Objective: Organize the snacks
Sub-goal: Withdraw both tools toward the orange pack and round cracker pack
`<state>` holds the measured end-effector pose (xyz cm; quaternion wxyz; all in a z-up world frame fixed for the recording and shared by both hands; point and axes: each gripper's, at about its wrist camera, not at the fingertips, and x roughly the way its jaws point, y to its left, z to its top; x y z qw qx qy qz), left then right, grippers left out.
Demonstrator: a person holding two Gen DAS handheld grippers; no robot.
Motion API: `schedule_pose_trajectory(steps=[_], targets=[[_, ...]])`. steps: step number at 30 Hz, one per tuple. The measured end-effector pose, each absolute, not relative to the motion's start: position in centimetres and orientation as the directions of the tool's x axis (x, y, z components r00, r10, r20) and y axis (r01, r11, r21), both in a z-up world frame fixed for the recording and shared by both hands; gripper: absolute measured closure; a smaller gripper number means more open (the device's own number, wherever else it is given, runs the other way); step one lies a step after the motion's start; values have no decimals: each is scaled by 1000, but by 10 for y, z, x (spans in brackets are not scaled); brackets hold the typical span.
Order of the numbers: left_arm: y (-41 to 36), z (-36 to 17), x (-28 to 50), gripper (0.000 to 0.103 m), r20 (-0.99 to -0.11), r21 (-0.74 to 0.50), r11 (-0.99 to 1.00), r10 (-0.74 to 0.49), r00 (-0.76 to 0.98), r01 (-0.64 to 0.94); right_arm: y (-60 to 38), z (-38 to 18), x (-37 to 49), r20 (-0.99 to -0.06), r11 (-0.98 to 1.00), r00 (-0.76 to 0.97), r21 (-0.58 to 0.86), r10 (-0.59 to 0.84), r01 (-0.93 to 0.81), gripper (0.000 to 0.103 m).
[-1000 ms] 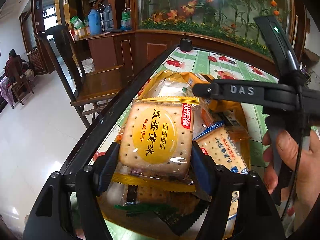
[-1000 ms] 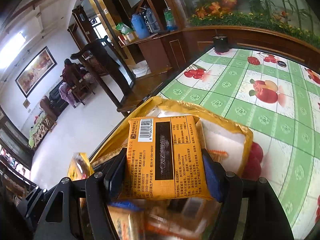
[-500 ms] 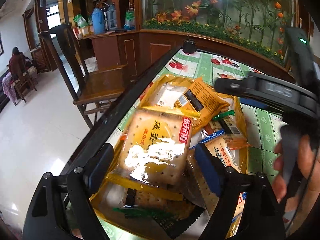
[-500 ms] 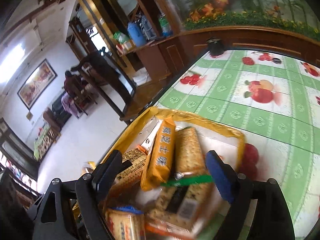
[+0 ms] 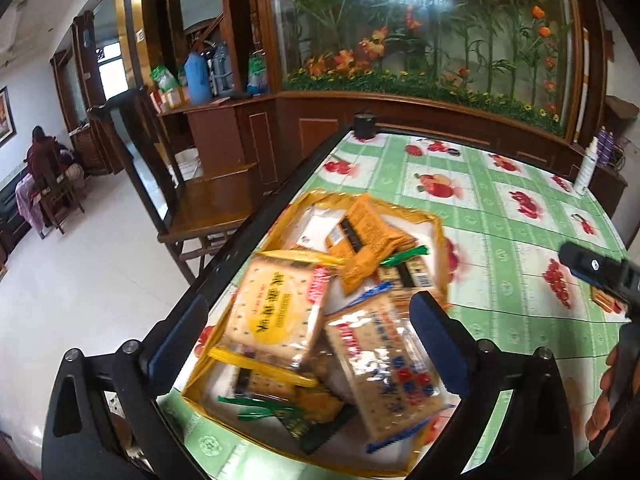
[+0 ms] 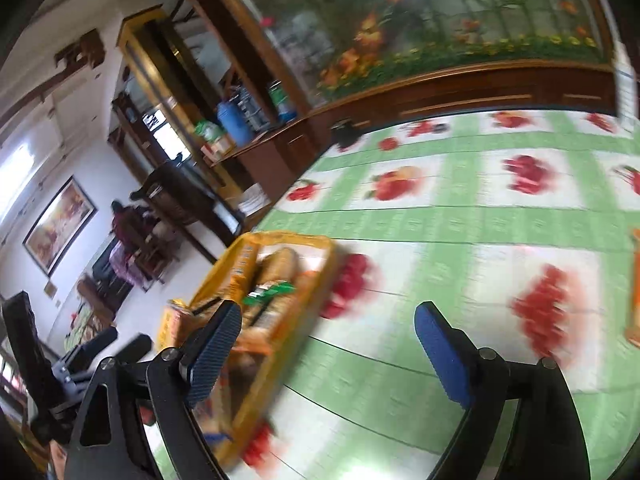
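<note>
A yellow tray (image 5: 434, 220) on the green fruit-print tablecloth (image 5: 500, 216) holds several snack packs: a salted egg yolk biscuit pack (image 5: 276, 316), an orange pack (image 5: 360, 240) and a blue-edged cracker pack (image 5: 388, 364). My left gripper (image 5: 308, 332) is open and empty above the tray. My right gripper (image 6: 328, 352) is open and empty, to the right of the tray (image 6: 320, 268), over the cloth. The right view is blurred. The right gripper's body shows at the right edge of the left wrist view (image 5: 600, 272).
The table's dark left edge (image 5: 256, 240) drops to a white floor with a wooden chair (image 5: 200, 208). A black cup (image 5: 365, 126) stands at the far corner, a white bottle (image 5: 586, 168) at the far right. An orange pack (image 6: 634, 288) lies on the cloth to the right.
Both grippers opened and let their packs drop into the tray. The left gripper pulled back and up. The right gripper swung right, away from the tray.
</note>
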<state>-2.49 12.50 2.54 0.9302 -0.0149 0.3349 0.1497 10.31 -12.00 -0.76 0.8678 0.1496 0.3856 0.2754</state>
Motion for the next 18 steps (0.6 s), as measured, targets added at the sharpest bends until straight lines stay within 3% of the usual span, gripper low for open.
schedule_pose_trajectory(steps=[18], targets=[[41,36,-21,1,-612,85,990,142,778,-113,-312,-44,60,-617,867,683,496,391,-48,12]])
